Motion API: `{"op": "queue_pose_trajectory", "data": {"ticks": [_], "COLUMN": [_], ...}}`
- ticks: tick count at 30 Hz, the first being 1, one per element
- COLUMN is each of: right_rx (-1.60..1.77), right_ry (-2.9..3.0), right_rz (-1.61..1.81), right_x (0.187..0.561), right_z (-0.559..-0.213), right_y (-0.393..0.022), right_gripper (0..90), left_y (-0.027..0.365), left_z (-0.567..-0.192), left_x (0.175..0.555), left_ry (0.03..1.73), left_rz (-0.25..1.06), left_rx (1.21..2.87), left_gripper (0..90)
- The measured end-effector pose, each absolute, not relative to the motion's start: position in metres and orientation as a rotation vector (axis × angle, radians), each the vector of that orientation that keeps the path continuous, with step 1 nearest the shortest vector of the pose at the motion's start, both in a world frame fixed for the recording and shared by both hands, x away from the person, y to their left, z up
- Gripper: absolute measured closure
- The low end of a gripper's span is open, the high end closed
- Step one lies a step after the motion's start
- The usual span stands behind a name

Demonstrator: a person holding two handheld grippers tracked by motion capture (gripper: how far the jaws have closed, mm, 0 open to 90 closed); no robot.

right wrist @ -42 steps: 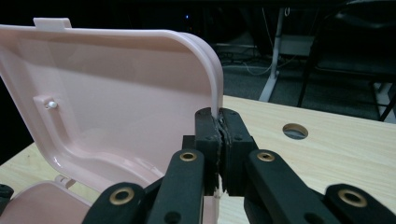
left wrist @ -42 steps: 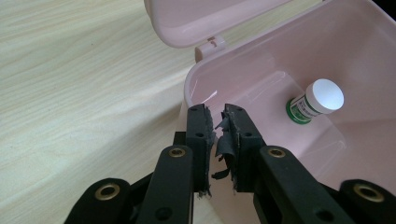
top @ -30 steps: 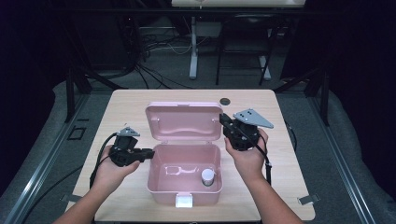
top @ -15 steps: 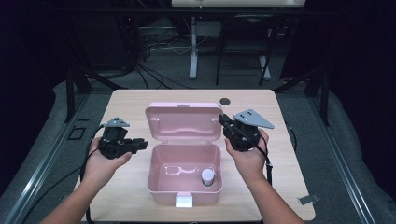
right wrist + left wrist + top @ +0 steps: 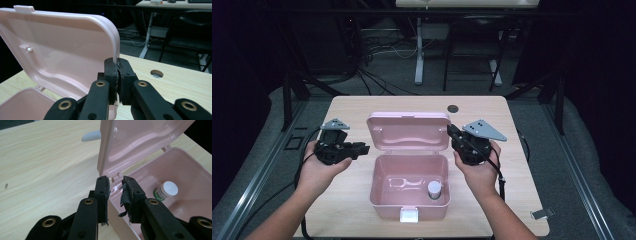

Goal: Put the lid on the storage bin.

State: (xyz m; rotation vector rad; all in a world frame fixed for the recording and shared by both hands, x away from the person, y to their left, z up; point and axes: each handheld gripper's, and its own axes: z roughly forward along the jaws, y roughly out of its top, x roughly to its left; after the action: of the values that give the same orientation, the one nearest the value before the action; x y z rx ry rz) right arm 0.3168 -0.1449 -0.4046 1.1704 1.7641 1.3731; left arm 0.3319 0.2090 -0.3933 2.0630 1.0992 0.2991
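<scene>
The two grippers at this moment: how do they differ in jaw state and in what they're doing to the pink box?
The right gripper has its jaws shut on the edge of the lid, holding it upright; the left gripper has a gap between its jaws and grips nothing. In the high view, the right gripper sits at the lid's right edge, while the left gripper is beside the pink box, apart from it. Both are hand-held with black jaws.
</scene>
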Motion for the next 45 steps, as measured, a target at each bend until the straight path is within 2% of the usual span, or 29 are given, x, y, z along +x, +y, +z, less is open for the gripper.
{"op": "queue_pose_trajectory", "data": {"ticks": [15,37,39,42,45], "right_rx": [1.149,1.133,1.133,1.13,1.127], "right_ry": [1.768,1.781,1.781,1.783,1.783], "right_rz": [1.392,1.403,1.401,1.401,1.41], "right_x": [0.308,0.298,0.298,0.296,0.295], "right_z": [-0.407,-0.409,-0.409,-0.409,-0.411], "right_y": [-0.147,-0.149,-0.149,-0.149,-0.15], "right_gripper": [86.0,85.3,85.3,85.3,85.1], "left_y": [0.202,0.196,0.196,0.197,0.197], "left_z": [-0.374,-0.357,-0.357,-0.356,-0.356], "left_x": [0.335,0.341,0.341,0.34,0.339], "left_ry": [1.074,1.058,1.058,1.048,1.043], "left_rz": [0.339,0.38,0.377,0.379,0.379], "left_rx": [2.054,2.045,2.044,2.035,2.044], "left_gripper": [75.3,82.2,81.7,76.3,76.7]}}
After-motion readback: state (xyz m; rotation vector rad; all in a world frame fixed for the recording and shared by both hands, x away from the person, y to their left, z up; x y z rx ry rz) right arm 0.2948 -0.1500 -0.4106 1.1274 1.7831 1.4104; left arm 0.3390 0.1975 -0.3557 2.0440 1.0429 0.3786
